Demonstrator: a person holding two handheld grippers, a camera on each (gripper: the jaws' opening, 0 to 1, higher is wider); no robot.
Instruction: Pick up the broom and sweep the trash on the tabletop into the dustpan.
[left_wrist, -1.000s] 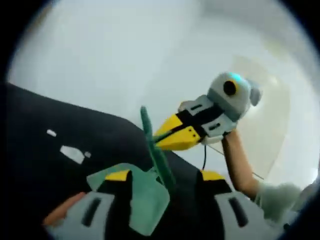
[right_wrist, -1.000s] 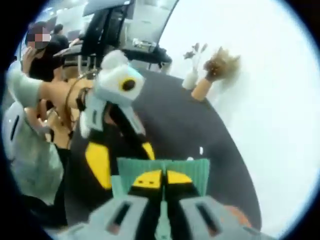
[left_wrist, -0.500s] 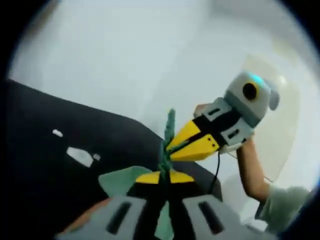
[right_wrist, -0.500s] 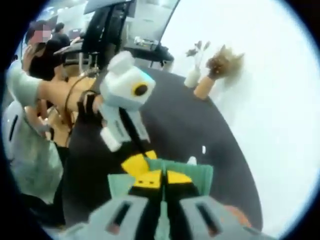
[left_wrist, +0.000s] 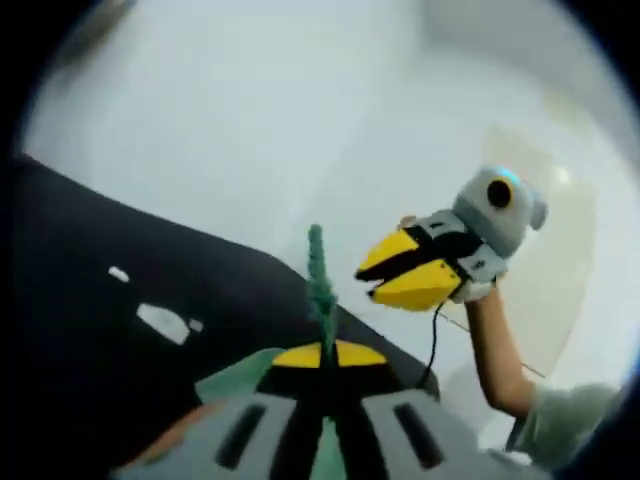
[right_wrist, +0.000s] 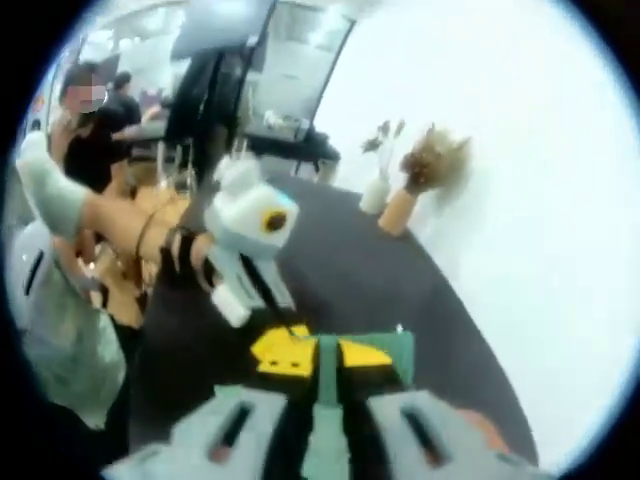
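Two grippers are seen above the black tabletop (left_wrist: 90, 250). The left gripper (left_wrist: 322, 352) is clamped on the green broom (left_wrist: 320, 285), held upright between its jaws. The right gripper (left_wrist: 378, 281) is held beside it, jaws slightly parted and gripping nothing. White trash scraps (left_wrist: 165, 322) lie on the tabletop.

1. In the left gripper view, the left gripper (left_wrist: 322, 357) is at the bottom, the broom (left_wrist: 320, 290) rising between its jaws.
2. The right gripper (left_wrist: 385, 280) hangs to its right, apart from the broom.
3. Trash scraps (left_wrist: 165, 322) lie on the tabletop (left_wrist: 90, 300) to the left.
4. In the right gripper view, two vases (right_wrist: 398, 208) stand at the tabletop's far edge.
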